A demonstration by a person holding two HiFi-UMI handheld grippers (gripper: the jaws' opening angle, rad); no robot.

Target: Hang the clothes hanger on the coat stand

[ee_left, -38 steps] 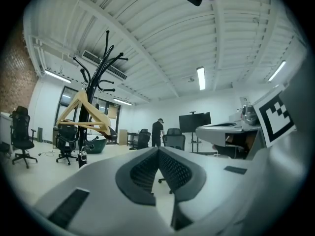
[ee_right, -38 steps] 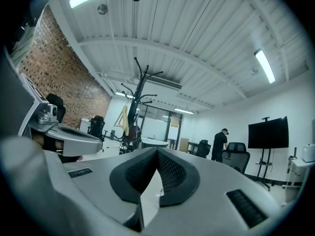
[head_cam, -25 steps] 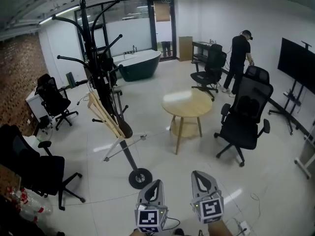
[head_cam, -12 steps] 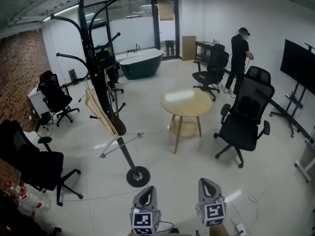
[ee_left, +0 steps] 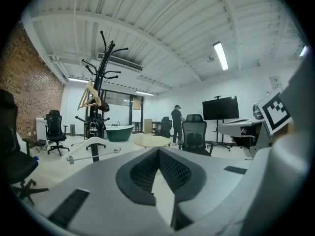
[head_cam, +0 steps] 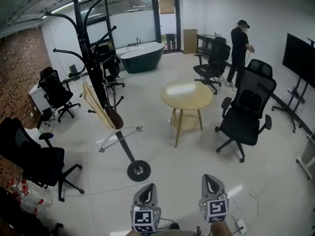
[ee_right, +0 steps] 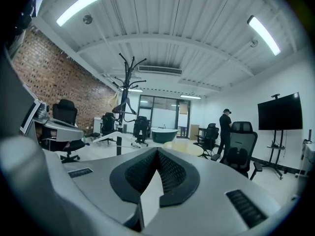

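A tall black coat stand leans at the left of the room, its round base on the floor. A wooden hanger hangs from one of its hooks, and a white hanger hangs lower on the pole. Both hangers also show in the left gripper view, the wooden hanger above the white hanger. My left gripper and right gripper sit at the bottom edge, well short of the stand. Both are shut with nothing between their jaws.
A round wooden table stands mid-room with a black office chair to its right. More chairs line the left wall. A person stands at the back right, near a dark bathtub. A screen is far right.
Both grippers have sunk toward the bottom edge of the head view, the right one also drifting slightly right. The hangers stay on the stand.
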